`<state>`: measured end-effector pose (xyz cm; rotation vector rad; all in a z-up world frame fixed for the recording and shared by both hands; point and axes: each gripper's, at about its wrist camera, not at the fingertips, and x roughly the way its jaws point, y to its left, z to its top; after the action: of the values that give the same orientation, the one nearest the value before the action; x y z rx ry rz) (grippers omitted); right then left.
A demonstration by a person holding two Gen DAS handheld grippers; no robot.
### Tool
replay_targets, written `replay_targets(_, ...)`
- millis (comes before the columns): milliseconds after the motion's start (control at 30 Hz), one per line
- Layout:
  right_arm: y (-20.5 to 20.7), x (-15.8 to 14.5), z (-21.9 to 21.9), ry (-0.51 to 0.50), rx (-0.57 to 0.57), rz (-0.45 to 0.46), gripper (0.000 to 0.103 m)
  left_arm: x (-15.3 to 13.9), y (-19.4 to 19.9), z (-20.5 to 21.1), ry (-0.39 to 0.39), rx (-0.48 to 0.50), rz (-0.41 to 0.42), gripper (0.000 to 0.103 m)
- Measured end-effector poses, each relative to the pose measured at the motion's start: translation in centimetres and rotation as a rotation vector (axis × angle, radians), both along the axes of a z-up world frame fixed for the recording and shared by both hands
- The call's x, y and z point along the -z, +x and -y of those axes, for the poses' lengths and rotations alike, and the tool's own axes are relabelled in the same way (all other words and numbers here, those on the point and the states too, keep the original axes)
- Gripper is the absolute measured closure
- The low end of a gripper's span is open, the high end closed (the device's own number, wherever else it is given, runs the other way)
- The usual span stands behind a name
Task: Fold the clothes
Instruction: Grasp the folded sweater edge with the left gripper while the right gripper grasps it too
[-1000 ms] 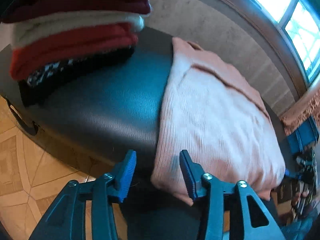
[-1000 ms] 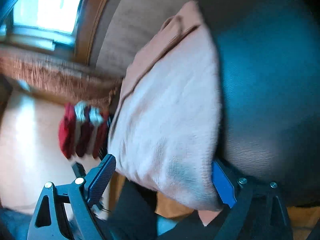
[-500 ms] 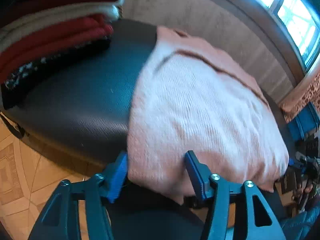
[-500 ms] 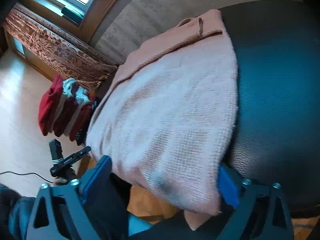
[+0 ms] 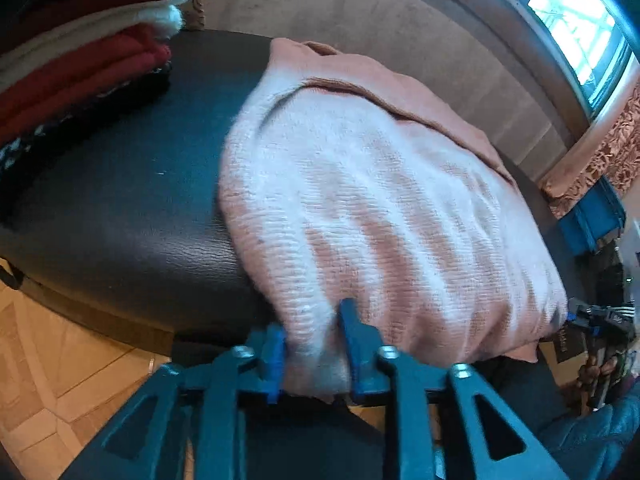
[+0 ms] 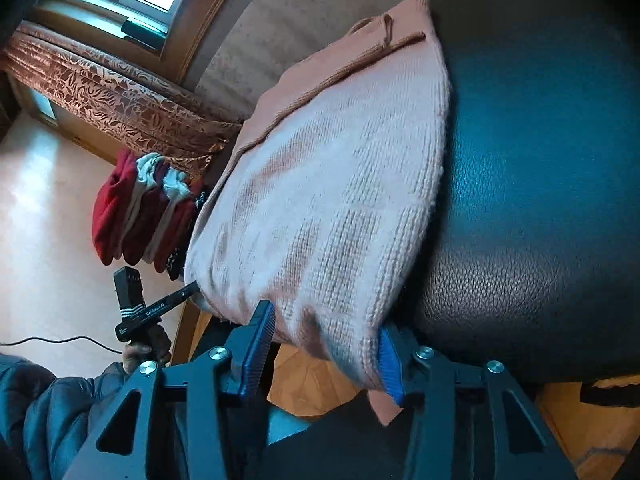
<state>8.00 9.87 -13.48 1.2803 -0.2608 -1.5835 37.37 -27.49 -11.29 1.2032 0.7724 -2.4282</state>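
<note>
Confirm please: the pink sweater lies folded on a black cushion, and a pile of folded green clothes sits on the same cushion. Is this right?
Not quite. The pile of folded clothes is red, white and black, not green, as the left wrist view shows. The rest holds: the pink sweater lies folded on the black cushion, and the pile sits on the same cushion.

A black leather seat fills the middle, its grain catching bluish daylight. Behind it, from 11 to 2 o'clock, runs a plain beige wall. A bright window sits at 2 o'clock in the left view, at 11 in the right view, with a patterned brown curtain below it. Tan tiled floor lies at 8 o'clock; pale floor glares at 9.
</note>
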Motion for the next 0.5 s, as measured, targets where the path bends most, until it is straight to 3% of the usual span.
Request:
replay_targets(67,0.6,-0.2,0.7,0.031,-0.025,-0.03,0.054,-0.1,-0.3,-0.1,0.009,0.019,0.017,0.073)
replay_targets(100,0.9,-0.3,1.1,0.048,-0.034,-0.047,0.06,-0.2,-0.5,-0.2,0.013,0.028,0.025,0.094)
replay_targets(133,1.1,-0.3,1.5,0.076,-0.029,-0.071,0.067,-0.2,-0.5,-0.2,0.026,0.036,0.028,0.096)
replay_targets(167,1.1,-0.3,1.7,0.111,-0.018,-0.089,0.086,-0.3,0.3,0.1,0.074,0.037,0.001,0.096)
replay_targets(200,0.8,-0.2,1.6,0.119,0.0,-0.073,0.092,-0.5,1.1,0.2,0.112,0.036,-0.028,0.096)
replay_targets(333,1.1,-1.3,1.3,0.086,0.009,-0.022,0.092,-2.9,2.7,1.3,0.222,0.039,-0.162,0.096)
replay_targets(500,0.4,-5.0,2.0,-0.118,0.022,0.0,0.092,-6.8,2.8,2.2,0.32,0.112,-0.339,0.096)
